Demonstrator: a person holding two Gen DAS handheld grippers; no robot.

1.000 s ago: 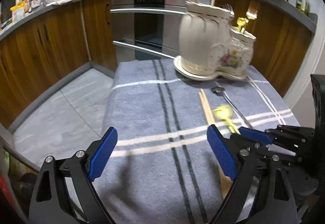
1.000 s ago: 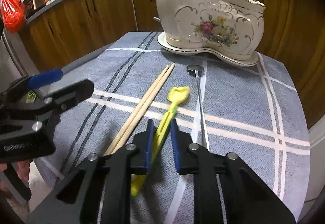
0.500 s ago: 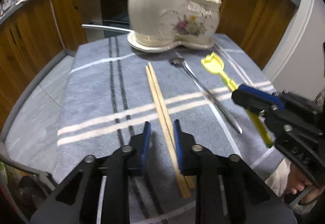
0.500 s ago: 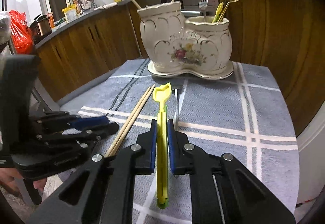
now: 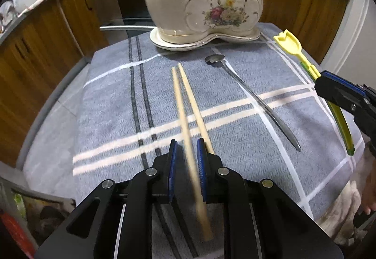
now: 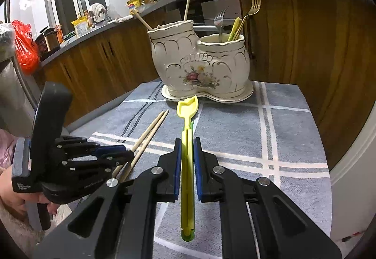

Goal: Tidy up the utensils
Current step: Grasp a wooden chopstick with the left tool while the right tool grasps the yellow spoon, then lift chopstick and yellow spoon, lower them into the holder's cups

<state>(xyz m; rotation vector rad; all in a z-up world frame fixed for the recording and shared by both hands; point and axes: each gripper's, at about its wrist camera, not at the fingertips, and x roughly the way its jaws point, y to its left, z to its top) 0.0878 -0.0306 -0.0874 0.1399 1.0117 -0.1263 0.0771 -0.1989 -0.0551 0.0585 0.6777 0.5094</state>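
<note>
A: What did each gripper hold?
B: The left gripper (image 5: 186,148), nearly closed, pinched one of the chopsticks (image 5: 185,115); the right gripper (image 6: 187,148) clamped the yellow utensil (image 6: 187,141).
A: And relative to the ceramic holder (image 6: 199,68)?
B: Both lay before it; the spoon (image 5: 249,96) rested on the cloth (image 5: 112,103) beside the chopsticks.

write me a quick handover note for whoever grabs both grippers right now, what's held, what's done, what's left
Left gripper: jaws have just been closing; one chopstick of the pair lies between them, the second chopstick sits outside the right pad. Whether the grip is firm cannot be told.
Right gripper: shut on the yellow tulip-ended utensil, lifted above the cloth.
Ceramic holder: chopsticks already in the tall compartment; forks and a yellow utensil in the low one.
Left: yellow utensil, both chopsticks, and the long steel spoon still on the striped cloth.
</note>
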